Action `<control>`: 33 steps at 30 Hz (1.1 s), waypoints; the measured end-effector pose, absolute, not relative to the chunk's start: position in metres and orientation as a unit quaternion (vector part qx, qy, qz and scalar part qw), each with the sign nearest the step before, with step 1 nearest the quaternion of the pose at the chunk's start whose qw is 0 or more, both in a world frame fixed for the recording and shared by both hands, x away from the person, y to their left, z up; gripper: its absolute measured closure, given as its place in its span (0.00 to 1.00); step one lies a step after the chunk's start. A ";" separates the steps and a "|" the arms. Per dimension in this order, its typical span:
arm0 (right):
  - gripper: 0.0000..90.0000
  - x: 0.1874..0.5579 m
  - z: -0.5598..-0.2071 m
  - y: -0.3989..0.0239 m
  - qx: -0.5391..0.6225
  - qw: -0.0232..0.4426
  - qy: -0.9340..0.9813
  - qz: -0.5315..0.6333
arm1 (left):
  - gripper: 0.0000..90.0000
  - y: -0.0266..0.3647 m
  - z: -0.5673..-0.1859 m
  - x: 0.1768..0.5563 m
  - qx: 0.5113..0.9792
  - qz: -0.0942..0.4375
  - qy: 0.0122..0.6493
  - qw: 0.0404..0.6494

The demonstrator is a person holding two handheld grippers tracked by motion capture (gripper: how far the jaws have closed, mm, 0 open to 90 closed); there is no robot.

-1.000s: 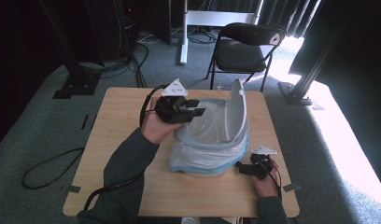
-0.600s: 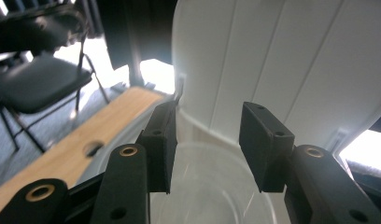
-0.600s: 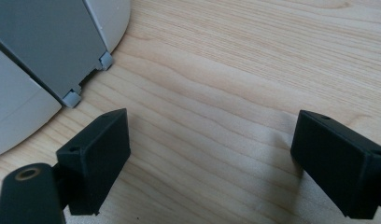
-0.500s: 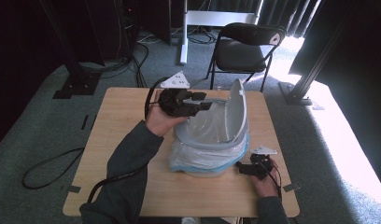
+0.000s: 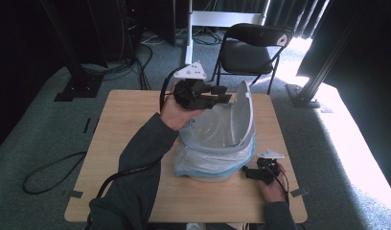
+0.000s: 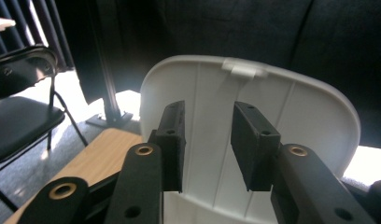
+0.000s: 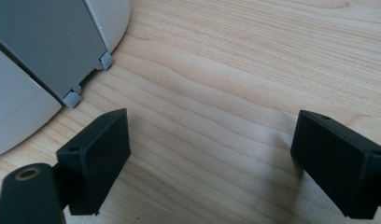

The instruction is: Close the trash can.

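Looking down from the high view, a wooden table (image 5: 136, 143) carries a white bin (image 5: 217, 158) lined with a clear bag (image 5: 193, 165), and its lid (image 5: 241, 117) stands raised on the far right side of the rim. The left gripper (image 5: 221, 95), held in the person's left hand (image 5: 177, 112), hovers over the bin's far edge, level with the top of the lid, its tips just beside the lid's inner face. The right gripper (image 5: 248, 173) lies low on the table at the bin's near right corner, held by the right hand (image 5: 275, 187). A black chair (image 5: 253, 48) stands behind the table. In the left gripper view, the left gripper (image 6: 207, 144) points at the lid (image 6: 310, 116): its ribbed inner face rises behind the two black jaws, with a small tab (image 6: 244, 69) at the top edge. The jaws have just been closing, yet a clear gap remains and nothing sits between them; the pads touch nothing. The chair (image 6: 20, 107) and a corner of the table (image 6: 93, 154) show at the left. In the right gripper view, the right gripper (image 7: 209, 154) has its jaws spread wide, hovering just above bare wood (image 7: 235, 70), holding nothing. The bin's base (image 7: 48, 51), with a grey panel, lies at upper left, near the left jaw but apart from it.
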State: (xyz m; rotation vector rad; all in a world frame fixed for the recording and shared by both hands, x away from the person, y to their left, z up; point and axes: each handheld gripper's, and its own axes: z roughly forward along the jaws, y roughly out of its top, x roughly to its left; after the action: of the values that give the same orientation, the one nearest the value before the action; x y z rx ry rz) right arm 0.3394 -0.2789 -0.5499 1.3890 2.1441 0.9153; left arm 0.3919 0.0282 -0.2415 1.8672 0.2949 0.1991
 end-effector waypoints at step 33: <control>0.12 0.339 -0.550 -0.279 0.500 0.212 0.772 0.330 | 0.78 -0.036 -0.215 0.385 0.831 0.110 0.084 0.538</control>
State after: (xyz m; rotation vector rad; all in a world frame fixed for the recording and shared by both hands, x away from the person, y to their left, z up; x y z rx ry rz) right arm 0.3390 -0.2786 -0.5499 1.3886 2.1450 0.9179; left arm 0.3848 -0.0365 -0.2149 1.9780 0.2006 0.2627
